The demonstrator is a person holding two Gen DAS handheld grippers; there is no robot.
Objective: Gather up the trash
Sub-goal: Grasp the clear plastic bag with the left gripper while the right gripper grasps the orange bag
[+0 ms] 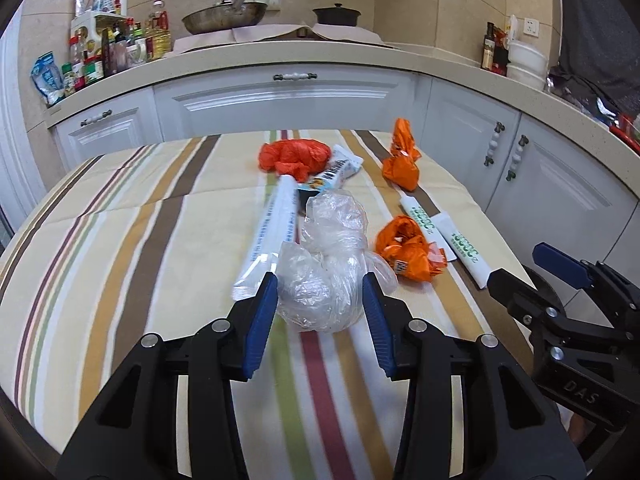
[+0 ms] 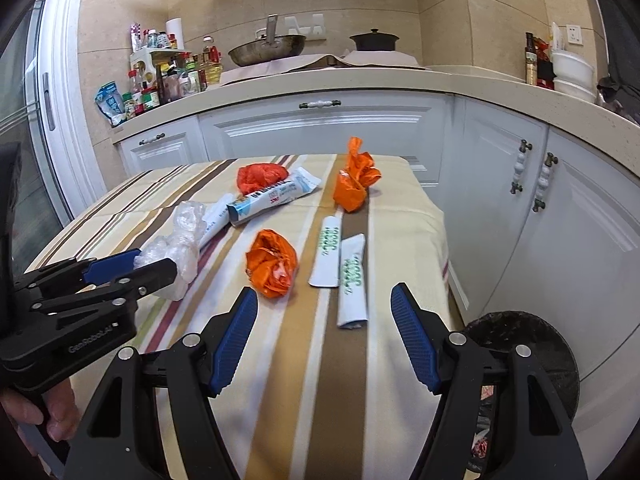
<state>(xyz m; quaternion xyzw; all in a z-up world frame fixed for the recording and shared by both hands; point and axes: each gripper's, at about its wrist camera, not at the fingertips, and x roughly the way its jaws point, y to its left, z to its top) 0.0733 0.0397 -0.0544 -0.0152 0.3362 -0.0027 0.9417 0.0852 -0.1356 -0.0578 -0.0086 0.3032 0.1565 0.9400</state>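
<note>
A crumpled clear plastic bag (image 1: 320,272) lies at the near middle of the striped table (image 1: 120,240). My left gripper (image 1: 320,280) is shut on it, both blue pads against its sides; the right wrist view shows the same grip (image 2: 158,260). My right gripper (image 2: 323,292) stands open above the cloth with nothing between its fingers, and it shows at the right edge of the left wrist view (image 1: 516,260). Ahead of it are an orange wrapper (image 2: 272,262) and two white packets with green print (image 2: 352,280). Farther back lie another orange wrapper (image 2: 354,184), a red bag (image 2: 258,176) and a blue-and-white packet (image 2: 272,196).
A round bin with a black liner (image 2: 528,344) stands on the floor off the table's right side. White cabinets and a counter with a wok (image 1: 224,18), a pot and bottles run behind and to the right. A long white packet (image 1: 274,224) lies beside the clear bag.
</note>
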